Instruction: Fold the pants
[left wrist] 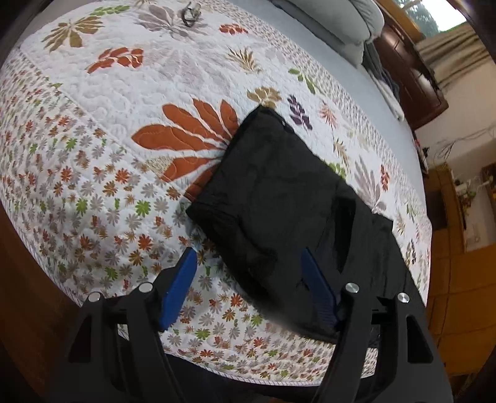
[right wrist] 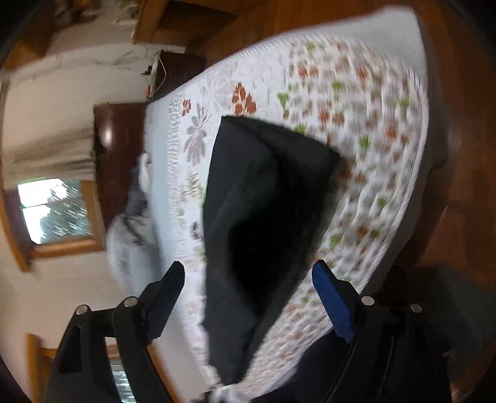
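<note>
Now, no readable writing anywhere. The black pants (left wrist: 279, 201) lie folded into a compact slab on the floral quilt (left wrist: 108, 139), near the bed's edge. Left gripper (left wrist: 248, 288) hangs above them, jaws spread wide, holding nothing. Right gripper (right wrist: 248, 297) likewise gapes, empty, its view blurred. A small metal object (left wrist: 189, 14) sits far up the quilt; grey pillows (left wrist: 341, 28) beyond.
</note>
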{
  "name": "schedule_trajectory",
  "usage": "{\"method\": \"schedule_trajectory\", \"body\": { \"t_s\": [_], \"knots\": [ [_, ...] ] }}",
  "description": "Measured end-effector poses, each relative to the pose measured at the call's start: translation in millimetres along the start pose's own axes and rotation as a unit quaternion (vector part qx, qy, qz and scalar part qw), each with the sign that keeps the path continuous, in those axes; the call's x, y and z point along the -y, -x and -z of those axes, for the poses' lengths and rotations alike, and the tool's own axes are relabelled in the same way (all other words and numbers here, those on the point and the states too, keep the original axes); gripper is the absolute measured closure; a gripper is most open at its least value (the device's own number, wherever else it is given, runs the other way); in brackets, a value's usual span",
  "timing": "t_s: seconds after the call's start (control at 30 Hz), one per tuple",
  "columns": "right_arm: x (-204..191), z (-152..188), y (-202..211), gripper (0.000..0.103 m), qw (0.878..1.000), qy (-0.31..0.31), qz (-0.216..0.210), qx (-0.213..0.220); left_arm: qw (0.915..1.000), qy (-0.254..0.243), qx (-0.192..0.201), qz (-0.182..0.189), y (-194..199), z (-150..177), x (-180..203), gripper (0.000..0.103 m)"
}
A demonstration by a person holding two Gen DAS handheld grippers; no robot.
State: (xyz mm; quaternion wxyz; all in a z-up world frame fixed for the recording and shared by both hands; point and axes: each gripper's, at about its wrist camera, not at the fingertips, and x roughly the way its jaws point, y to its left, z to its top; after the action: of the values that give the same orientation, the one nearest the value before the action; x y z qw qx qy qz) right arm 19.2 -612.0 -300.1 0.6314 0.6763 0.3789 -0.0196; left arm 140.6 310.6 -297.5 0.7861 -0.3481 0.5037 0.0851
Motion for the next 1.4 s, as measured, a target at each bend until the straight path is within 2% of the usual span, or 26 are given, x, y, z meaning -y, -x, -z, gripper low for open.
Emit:
{"method": "schedule_trajectory", "body": {
  "t_s": [0.13,0.23,0.27,0.3,0.33,0.37,0.43,0.5,0.53,0.6,0.73,0.93,1.07,1.13,1.4],
  "knots": [
    [6,-16,-17,0.017,0.999,-0.015,-0.036,0.000,1.0000,0.006,-0.003,0.006,-5,2,1,0.034],
    [6,-35,-34,0.017,1.000,-0.017,-0.018,0.016,1.0000,0.005,-0.008,0.000,-10,2,4,0.034],
    [6,-40,-39,0.021,1.000,-0.013,-0.008,0.020,0.9999,0.003,-0.007,-0.007,-12,2,4,0.039],
    [2,-45,-46,0.031,1.000,0.001,0.014,0.023,0.9998,0.003,-0.008,-0.018,-14,1,5,0.046],
    [-1,-46,-51,0.060,0.999,0.016,0.022,0.023,0.9995,0.004,-0.013,-0.029,-17,0,4,0.069],
    [-11,-46,-56,0.083,0.999,0.039,0.023,0.018,0.9994,0.007,-0.019,-0.028,-20,-1,4,0.082],
    [-35,-38,-52,0.090,0.994,0.102,0.027,0.042,0.9994,0.009,-0.016,-0.031,-21,-2,6,0.088],
    [-52,-27,-45,0.092,0.984,0.168,0.010,0.067,0.9992,0.008,-0.010,-0.038,-20,-4,9,0.092],
    [-51,-26,-46,0.092,0.982,0.174,0.024,0.072,0.9991,0.010,-0.009,-0.041,-20,-5,8,0.094],
    [-26,-35,-54,0.092,0.987,0.139,0.058,0.063,0.9988,0.017,-0.006,-0.046,-21,-7,7,0.097],
    [2,-39,-59,0.092,0.990,0.109,0.072,0.049,0.9982,0.030,-0.002,-0.053,-20,-15,7,0.099],
    [-21,-32,-64,0.092,0.985,0.149,0.063,0.052,0.9986,0.029,0.018,-0.041,-6,-31,10,0.101],
    [2,-35,-74,0.092,0.987,0.123,0.096,0.038,0.9969,0.041,-0.011,-0.066,-26,-25,-4,0.101],
    [10,-36,-73,0.092,0.989,0.113,0.087,0.039,0.9967,0.052,-0.010,-0.061,-29,-21,-10,0.101],
    [-2,-54,-68,0.092,0.986,0.138,0.089,0.042,0.9971,0.042,-0.011,-0.062,-30,-14,-9,0.100]
  ]
}}
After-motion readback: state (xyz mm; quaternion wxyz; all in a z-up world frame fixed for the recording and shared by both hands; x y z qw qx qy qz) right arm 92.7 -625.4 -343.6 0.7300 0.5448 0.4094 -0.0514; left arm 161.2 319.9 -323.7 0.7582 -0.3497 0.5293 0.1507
